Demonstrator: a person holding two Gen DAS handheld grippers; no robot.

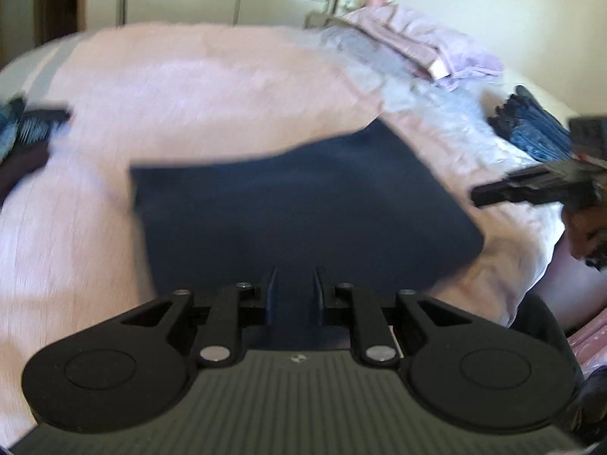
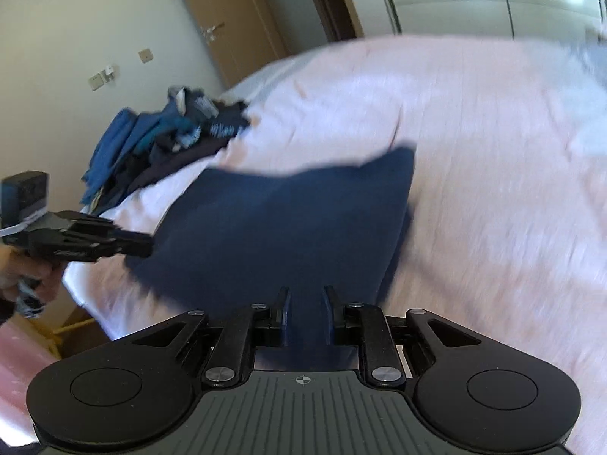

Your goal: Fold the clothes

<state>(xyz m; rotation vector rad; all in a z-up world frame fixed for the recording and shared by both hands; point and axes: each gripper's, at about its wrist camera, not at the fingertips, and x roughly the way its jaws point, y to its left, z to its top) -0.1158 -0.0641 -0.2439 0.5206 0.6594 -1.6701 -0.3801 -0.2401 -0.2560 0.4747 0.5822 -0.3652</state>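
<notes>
A dark navy folded garment (image 1: 303, 208) (image 2: 284, 227) lies flat on the pink bed cover (image 1: 170, 94) (image 2: 474, 151). My left gripper (image 1: 295, 288) sits at its near left edge. The jaws are narrow and navy cloth runs back between the blue pads (image 1: 271, 295). My right gripper (image 2: 306, 299) holds the near right edge the same way, with cloth between its pads (image 2: 286, 314). Each gripper also shows from the side in the other's view, the left gripper (image 2: 148, 244) and the right gripper (image 1: 476, 197), with its tip at the garment's side. Both views are motion-blurred.
A heap of blue and dark clothes (image 2: 163, 140) (image 1: 15, 132) lies at the bed's left side, and more blue clothes (image 1: 531, 132) lie at the right. Lilac clothes (image 1: 417, 45) are piled at the far right. A person's hand (image 2: 34, 273) holds the left gripper. A wooden door (image 2: 235, 19) stands beyond the bed.
</notes>
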